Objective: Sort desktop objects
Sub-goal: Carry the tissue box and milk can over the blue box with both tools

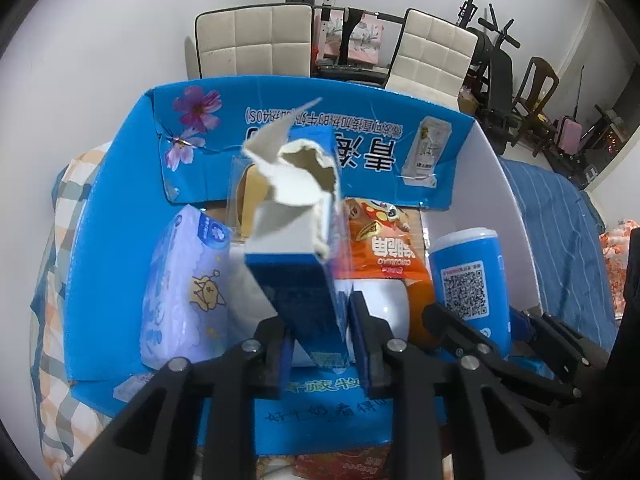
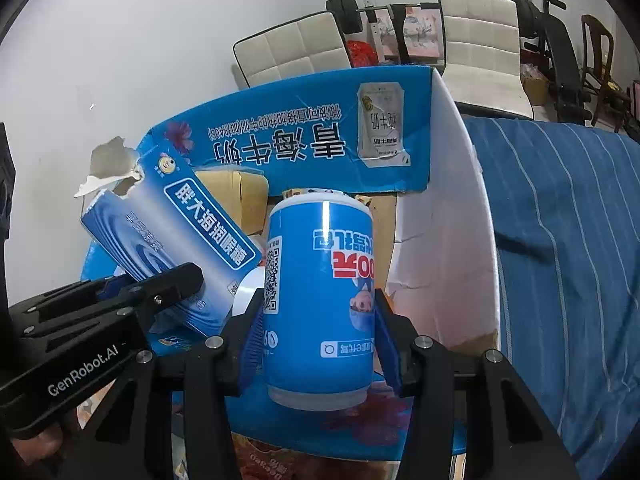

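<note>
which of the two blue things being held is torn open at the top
The carton in the left tool: a flat-sided box with a ragged, ripped top showing grey card. The can in the right tool is round and intact.

Even, cool indoor light, soft shadows, white glare streak down the blue can [image 2: 320, 300], heavy fisheye bending with dark vignette at the corners, torn carton top [image 1: 296, 176] slightly blurred, background furniture soft.
</note>
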Tool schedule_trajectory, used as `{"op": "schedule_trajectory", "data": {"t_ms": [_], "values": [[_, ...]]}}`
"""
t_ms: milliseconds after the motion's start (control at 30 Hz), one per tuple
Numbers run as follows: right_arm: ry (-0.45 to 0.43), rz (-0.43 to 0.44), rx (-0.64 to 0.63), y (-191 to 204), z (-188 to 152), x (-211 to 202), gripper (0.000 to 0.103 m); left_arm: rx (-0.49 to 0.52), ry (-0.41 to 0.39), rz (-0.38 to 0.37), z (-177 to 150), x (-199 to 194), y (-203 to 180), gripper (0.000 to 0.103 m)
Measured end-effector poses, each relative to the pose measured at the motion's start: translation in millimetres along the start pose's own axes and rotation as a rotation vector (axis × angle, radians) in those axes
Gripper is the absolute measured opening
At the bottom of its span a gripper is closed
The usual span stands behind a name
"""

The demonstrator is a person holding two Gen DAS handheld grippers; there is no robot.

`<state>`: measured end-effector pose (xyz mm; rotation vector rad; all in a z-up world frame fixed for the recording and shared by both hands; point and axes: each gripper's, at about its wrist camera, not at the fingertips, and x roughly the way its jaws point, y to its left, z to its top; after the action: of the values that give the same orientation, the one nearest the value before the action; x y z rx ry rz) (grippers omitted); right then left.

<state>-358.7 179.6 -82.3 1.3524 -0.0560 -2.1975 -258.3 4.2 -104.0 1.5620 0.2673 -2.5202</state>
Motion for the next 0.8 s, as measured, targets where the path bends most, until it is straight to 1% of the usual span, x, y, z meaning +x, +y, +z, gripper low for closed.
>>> {"op": "schedule_trajectory", "data": {"t_ms": [333, 467, 533, 600, 667, 800], "values": [[0.011, -0.005, -0.006, 2, -1, 1, 0.052, -0.007, 0.002, 0.0, -1, -2, 2, 0.028], [0.018, -0.006, -0.008, 2, -1, 0, 0.052, -0.011, -0.001, 0.0, -2, -5, 5, 0.03], [0.017, -0.005, -0.008, 2, -1, -1, 0.052, -0.016, -0.002, 0.008, -3, -7, 8, 0.04], [-0.005, 0.013, -0.001, 0, -2, -6, 0.055, -0.036, -0.015, -0.008, -2, -14, 14, 0.058], [-0.028, 0.022, -0.001, -1, -2, -13, 0.058, -0.054, -0.033, -0.018, -1, -26, 22, 0.067], [-0.077, 0.033, -0.024, -2, 0, -35, 0.058, -0.069, -0.087, -0.033, 1, -58, 36, 0.074]]}}
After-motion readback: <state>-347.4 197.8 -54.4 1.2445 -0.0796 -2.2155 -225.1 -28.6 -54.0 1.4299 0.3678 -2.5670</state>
